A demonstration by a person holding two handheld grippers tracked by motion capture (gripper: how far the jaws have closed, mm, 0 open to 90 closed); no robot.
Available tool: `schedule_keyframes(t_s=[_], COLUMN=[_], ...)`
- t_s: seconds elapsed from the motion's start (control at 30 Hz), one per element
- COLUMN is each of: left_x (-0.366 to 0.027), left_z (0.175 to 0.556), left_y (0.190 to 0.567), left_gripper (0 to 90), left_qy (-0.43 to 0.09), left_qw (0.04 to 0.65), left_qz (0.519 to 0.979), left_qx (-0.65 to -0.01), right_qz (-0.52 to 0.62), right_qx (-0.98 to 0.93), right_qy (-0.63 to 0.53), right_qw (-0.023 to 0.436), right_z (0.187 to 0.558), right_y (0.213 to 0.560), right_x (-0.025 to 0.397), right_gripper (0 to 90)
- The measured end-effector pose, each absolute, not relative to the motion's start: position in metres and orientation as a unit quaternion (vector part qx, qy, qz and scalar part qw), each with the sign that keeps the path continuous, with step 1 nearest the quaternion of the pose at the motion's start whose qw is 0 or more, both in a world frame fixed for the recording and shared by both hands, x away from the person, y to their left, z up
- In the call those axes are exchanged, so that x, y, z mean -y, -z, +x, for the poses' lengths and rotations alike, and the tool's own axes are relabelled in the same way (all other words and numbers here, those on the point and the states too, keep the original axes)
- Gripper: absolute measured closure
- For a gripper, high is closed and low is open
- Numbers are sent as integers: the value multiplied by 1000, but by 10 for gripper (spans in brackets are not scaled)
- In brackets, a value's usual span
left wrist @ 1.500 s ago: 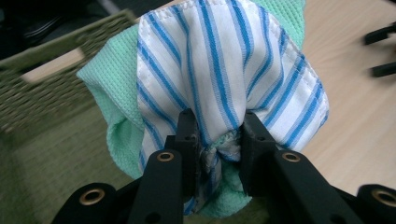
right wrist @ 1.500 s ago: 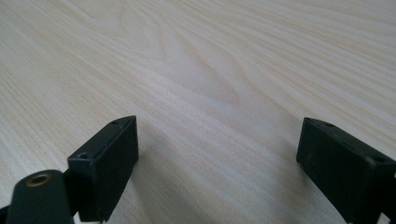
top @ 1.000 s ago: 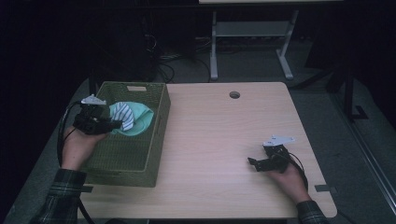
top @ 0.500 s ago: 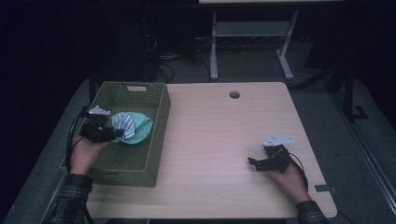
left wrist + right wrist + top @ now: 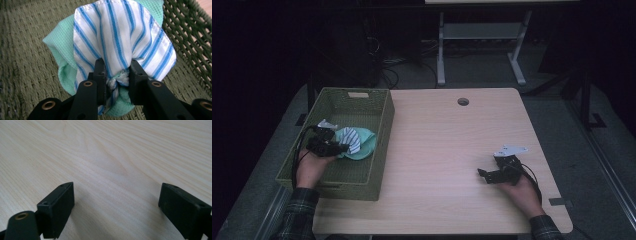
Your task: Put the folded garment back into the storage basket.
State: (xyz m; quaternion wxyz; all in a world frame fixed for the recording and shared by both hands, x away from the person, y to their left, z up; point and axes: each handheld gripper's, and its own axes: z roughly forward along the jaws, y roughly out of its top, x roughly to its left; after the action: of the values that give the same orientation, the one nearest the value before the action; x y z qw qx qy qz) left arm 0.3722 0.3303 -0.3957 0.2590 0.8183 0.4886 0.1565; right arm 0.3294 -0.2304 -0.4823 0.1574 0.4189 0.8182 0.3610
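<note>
Woven wicker basket (image 5: 382, 130), soft striped cloth (image 5: 120, 37), smooth matt wood table (image 5: 452, 145)

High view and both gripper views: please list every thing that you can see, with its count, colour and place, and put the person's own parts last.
Table: one, light wood, centre of the high view, with a round hole near its far edge.
Basket: one, green woven, on the table's left part.
Striped cloth: one, white with blue stripes, inside the basket, on top of the green cloth.
Green cloth: one, mint green, inside the basket.
Desk frame: one, grey, on the floor beyond the table.
Cables: several, dark, on the floor beyond the table.
Left tool: one, black, shut on both cloths.
Right tool: one, black, open, low over bare table at the right.
</note>
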Motion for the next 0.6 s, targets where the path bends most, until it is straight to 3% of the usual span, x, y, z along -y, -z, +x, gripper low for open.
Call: schedule_keyframes(t_s=[0.43,0.6], left_x=[-330,-327], left_z=[376,375], left_y=[402,403], left_gripper=[661,438], left_qy=[-126,-138], left_qw=[243,239], left_qz=[823,826], left_qx=[-498,-491], right_qz=[420,420], right_qx=[-818,-818], right_qy=[-361,-361], right_qw=[158,158], right_z=[329,329], right_y=[482,482], right_x=[230,231], right_gripper=[129,129])
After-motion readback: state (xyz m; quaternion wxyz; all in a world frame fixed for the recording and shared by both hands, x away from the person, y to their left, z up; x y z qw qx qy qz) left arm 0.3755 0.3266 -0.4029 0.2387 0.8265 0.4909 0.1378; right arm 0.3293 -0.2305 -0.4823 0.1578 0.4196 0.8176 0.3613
